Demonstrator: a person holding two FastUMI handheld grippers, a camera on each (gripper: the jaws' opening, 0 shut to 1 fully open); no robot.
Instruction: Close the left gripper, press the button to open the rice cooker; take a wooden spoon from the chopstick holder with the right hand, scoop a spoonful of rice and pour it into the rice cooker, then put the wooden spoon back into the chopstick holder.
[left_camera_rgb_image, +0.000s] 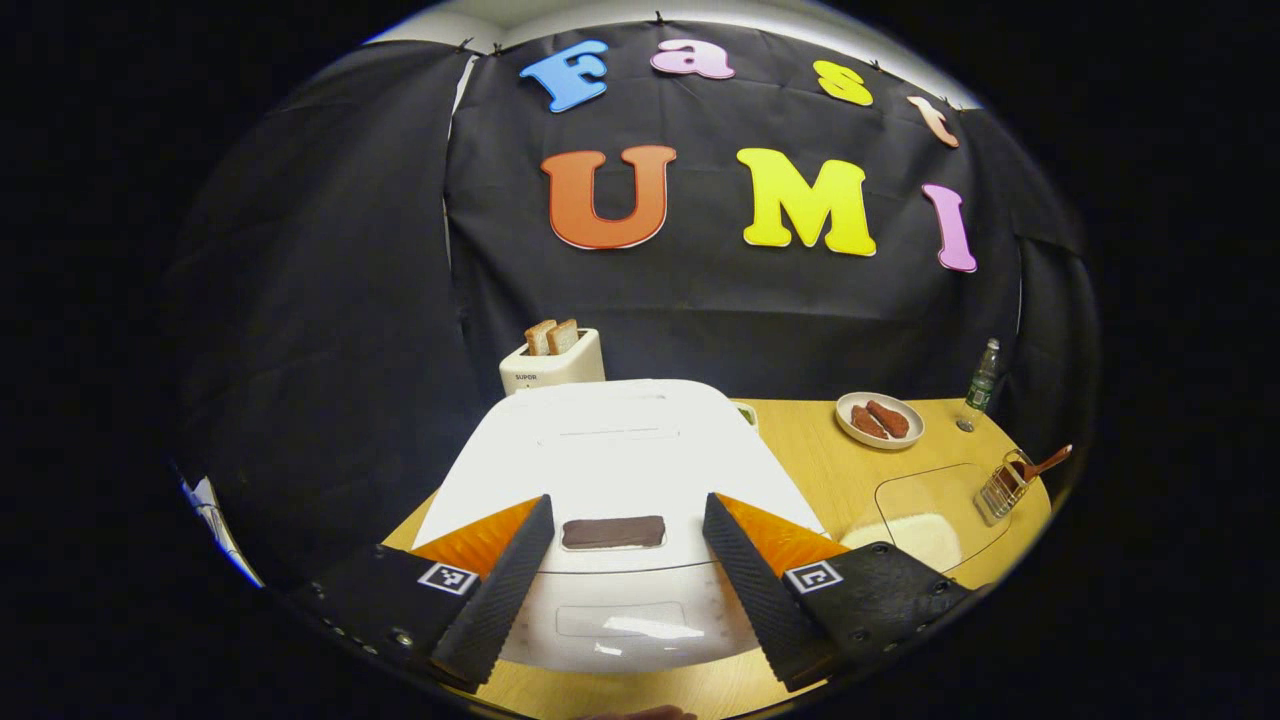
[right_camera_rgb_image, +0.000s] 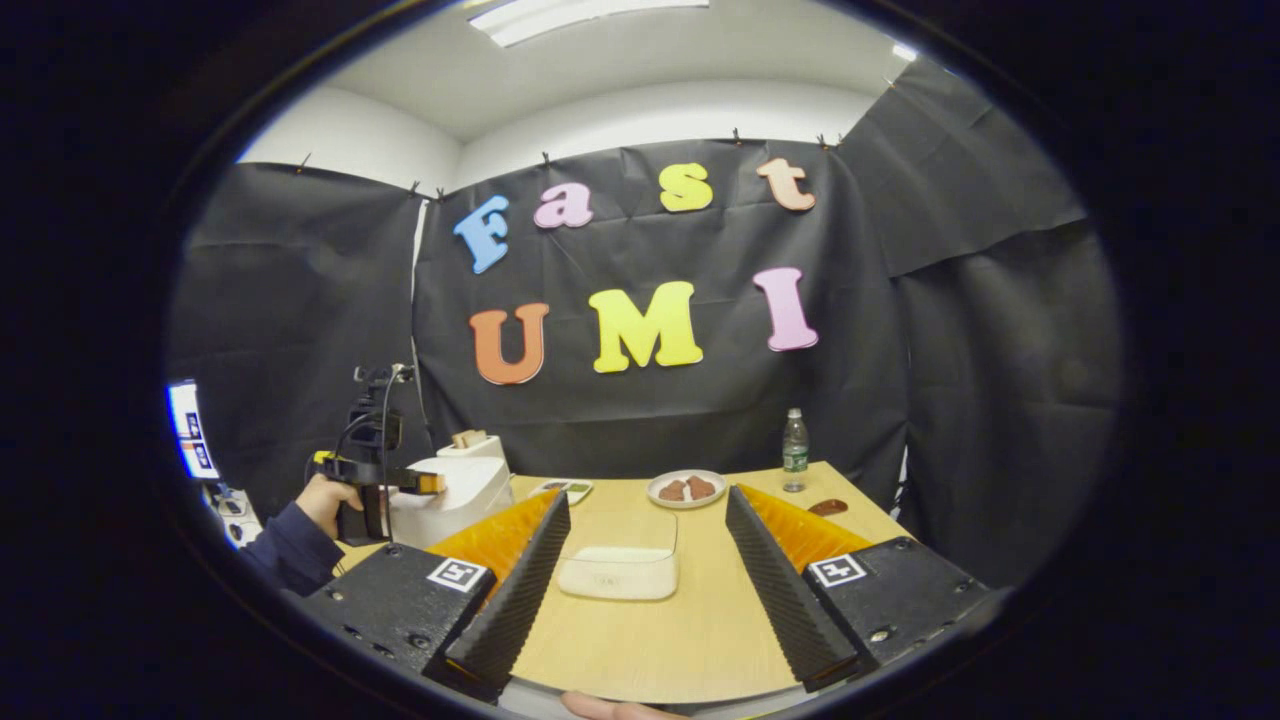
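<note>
The white rice cooker (left_camera_rgb_image: 620, 450) sits right in front of my left gripper (left_camera_rgb_image: 627, 505), its lid down. My left gripper is open, its fingers standing either side of the dark button (left_camera_rgb_image: 613, 532) without touching it. At the table's right edge a wire chopstick holder (left_camera_rgb_image: 1000, 490) holds the wooden spoon (left_camera_rgb_image: 1045, 463). A clear box of rice (left_camera_rgb_image: 930, 520) lies beside it. In the right gripper view my right gripper (right_camera_rgb_image: 648, 497) hangs open above the table, with the rice box (right_camera_rgb_image: 618, 562) lying between its fingers farther off. A hand holds the left gripper (right_camera_rgb_image: 430, 484) at the rice cooker (right_camera_rgb_image: 455, 495).
A toaster (left_camera_rgb_image: 552, 362) with two slices stands behind the cooker. A plate (left_camera_rgb_image: 879, 420) of brown food and a water bottle (left_camera_rgb_image: 983, 378) are at the back right. A small flat dish (right_camera_rgb_image: 562, 489) lies near the plate (right_camera_rgb_image: 686, 488). Black cloth walls close the booth.
</note>
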